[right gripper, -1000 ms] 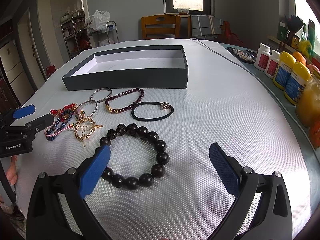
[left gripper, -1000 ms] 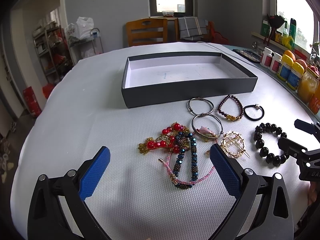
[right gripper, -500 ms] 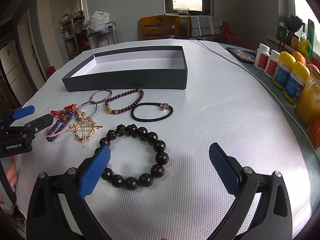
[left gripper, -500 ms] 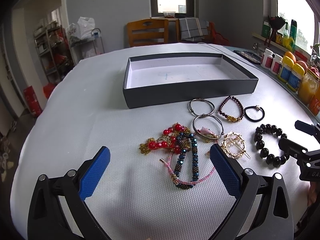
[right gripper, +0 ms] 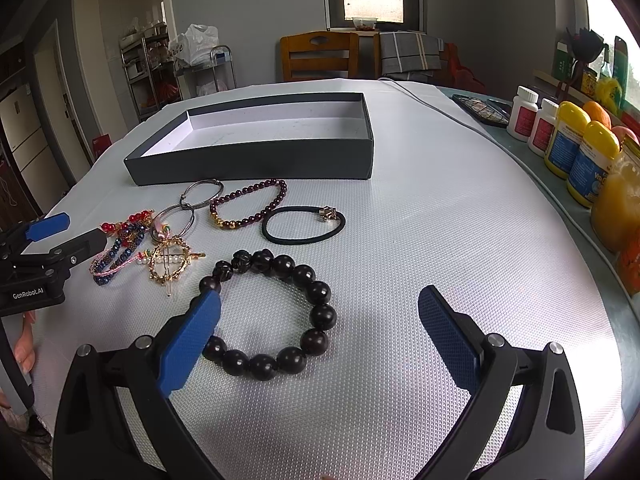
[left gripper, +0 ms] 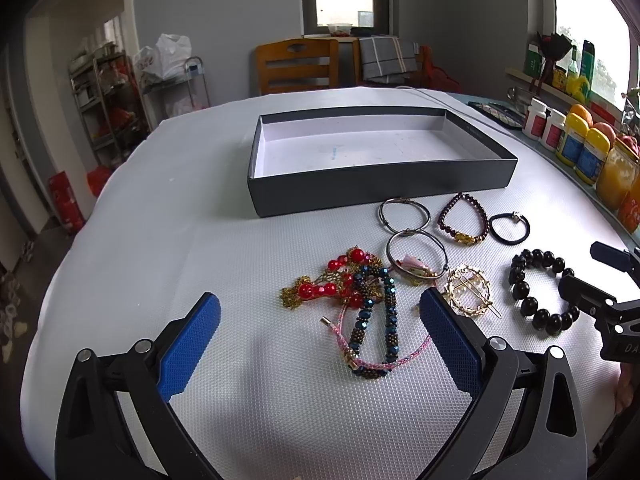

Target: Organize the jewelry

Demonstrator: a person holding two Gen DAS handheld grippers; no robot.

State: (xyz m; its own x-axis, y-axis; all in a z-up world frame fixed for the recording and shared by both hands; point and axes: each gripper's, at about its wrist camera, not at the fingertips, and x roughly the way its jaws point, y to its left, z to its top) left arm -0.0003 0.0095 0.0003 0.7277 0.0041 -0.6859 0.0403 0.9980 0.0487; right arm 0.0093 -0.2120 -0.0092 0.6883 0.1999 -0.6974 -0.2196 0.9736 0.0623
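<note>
Black bead bracelet (right gripper: 272,316) unmoved; right hand-held gripper (right gripper: 320,336) nearer.

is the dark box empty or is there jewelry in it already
Empty. The dark box shows only its bare pale floor in both views; every piece, including the black bead bracelet, lies on the white mat outside it.

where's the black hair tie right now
In the right wrist view the black hair tie lies flat on the white table cover, just right of the garnet bead bracelet and beyond the big black bead bracelet.
</note>
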